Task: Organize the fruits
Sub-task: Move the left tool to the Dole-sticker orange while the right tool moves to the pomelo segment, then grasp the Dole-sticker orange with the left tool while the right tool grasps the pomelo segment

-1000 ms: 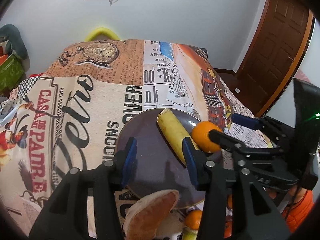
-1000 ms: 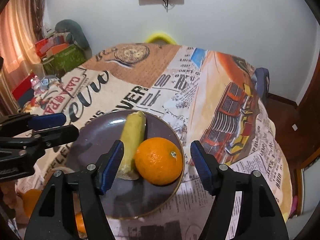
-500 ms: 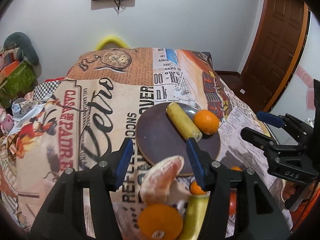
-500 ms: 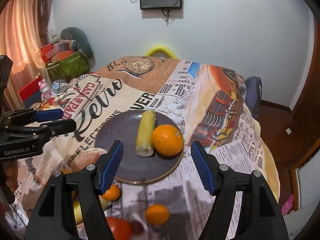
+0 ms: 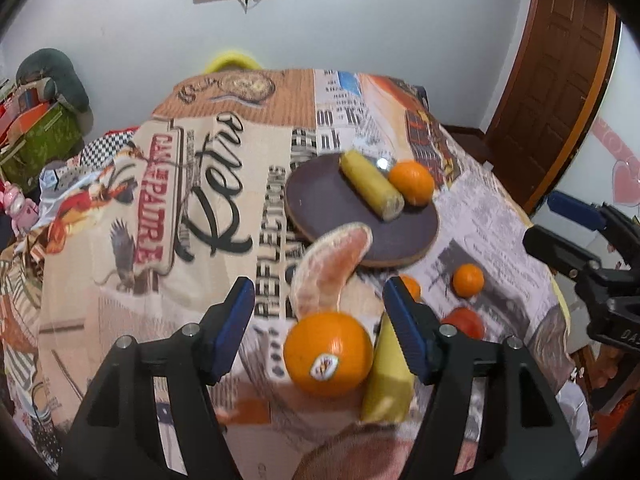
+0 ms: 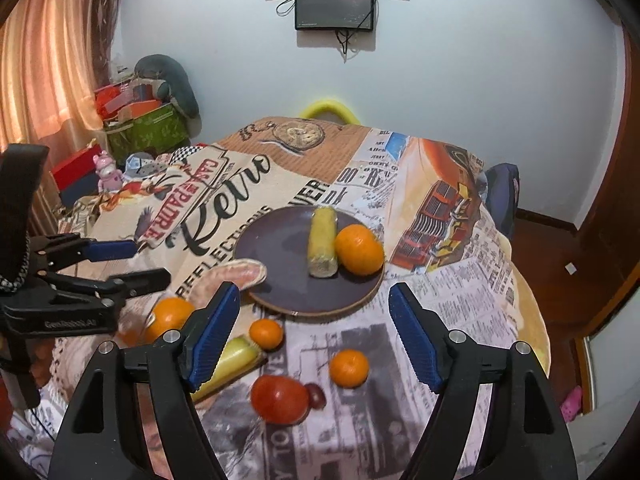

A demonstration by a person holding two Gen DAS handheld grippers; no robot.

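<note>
While both grippers are held back over the near end of the table, the dark plate [image 6: 280, 294] is seen to carry two things: a yellow banana piece [image 6: 322, 242] lying along its middle and an orange [image 6: 359, 249] touching the piece's right side. A peeled pomelo segment [image 6: 240, 272] overlaps the plate's near-left rim.

On the printed tablecloth [image 6: 448, 288], nearer than the plate, loose fruit is scattered: a stickered orange [image 5: 328, 354], a yellow wedge [image 5: 386, 380] touching it, two small mandarins [image 6: 266, 333] [image 6: 349, 368], a red tomato [image 6: 280, 399] and a small dark fruit [image 6: 317, 395] just beside the tomato.

The sticker on the large orange is shown only by the left wrist view, where that orange and the wedge are blurred and sit low between the fingers. The dark fruit, a curtain [image 6: 48, 60] and cluttered boxes [image 6: 140, 120] at the left are shown only by the right wrist view; the door [image 5: 560, 80] is seen plainly only from the left wrist.

The left gripper [image 5: 320, 328] is opening, its blue pads apart, with the stickered orange lying between them but not pressed. The right gripper [image 6: 314, 336] is likewise opening, with nothing clamped; the small mandarins lie on the cloth beyond its pads.

The cloth falls away at the right edge toward the floor, and the far half of the table is bare. Between the loose fruit and the plate only a narrow strip of cloth is left open.
</note>
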